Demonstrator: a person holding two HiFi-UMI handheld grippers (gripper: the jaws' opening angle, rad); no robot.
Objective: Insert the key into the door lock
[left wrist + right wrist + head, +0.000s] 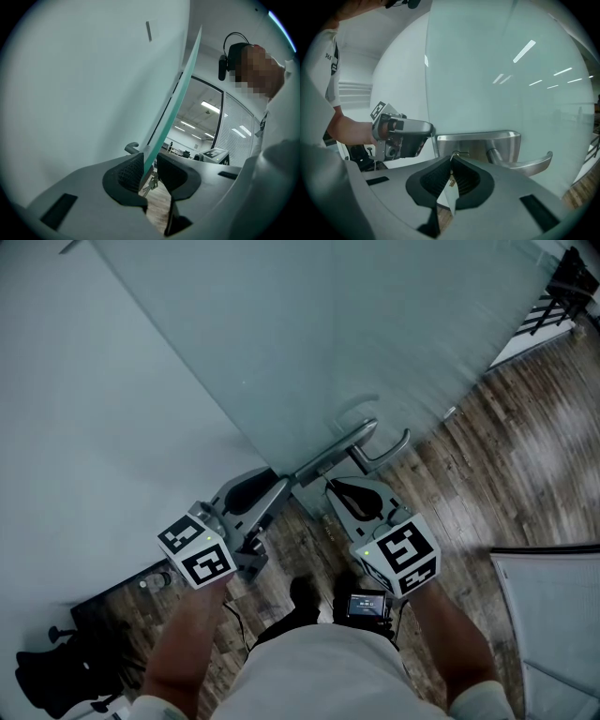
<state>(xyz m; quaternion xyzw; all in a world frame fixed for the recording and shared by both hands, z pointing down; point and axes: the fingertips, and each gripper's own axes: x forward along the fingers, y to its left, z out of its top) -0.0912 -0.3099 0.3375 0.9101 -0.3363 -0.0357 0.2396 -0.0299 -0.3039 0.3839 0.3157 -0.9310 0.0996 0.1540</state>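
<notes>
Left tool (pixel 281 487), right tool (pixel 334 489): grey moulded shells, black ribbed pads (pixel 434 177). White cube (pixel 197 555) with black square markers and green light on each. Small black screen unit (pixel 366 604) beneath right one. Person: white short-sleeved shirt (pixel 319 671), black headset (pixel 221 68).

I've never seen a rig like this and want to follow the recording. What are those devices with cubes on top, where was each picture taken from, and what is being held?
There is no robot here: a person holds a hand-operated gripper in each hand, and the patterned cubes are part of them. The head view looks down from a camera on the person's head at the left gripper, the right gripper, a glass door with a metal handle, and a wooden floor. The other two pictures come from a camera on each gripper, looking along its jaws. The left gripper is clamped on the door's edge. The right gripper is shut on a key, whose tip is at the lock plate. I can't tell whether it has gone in.
</notes>
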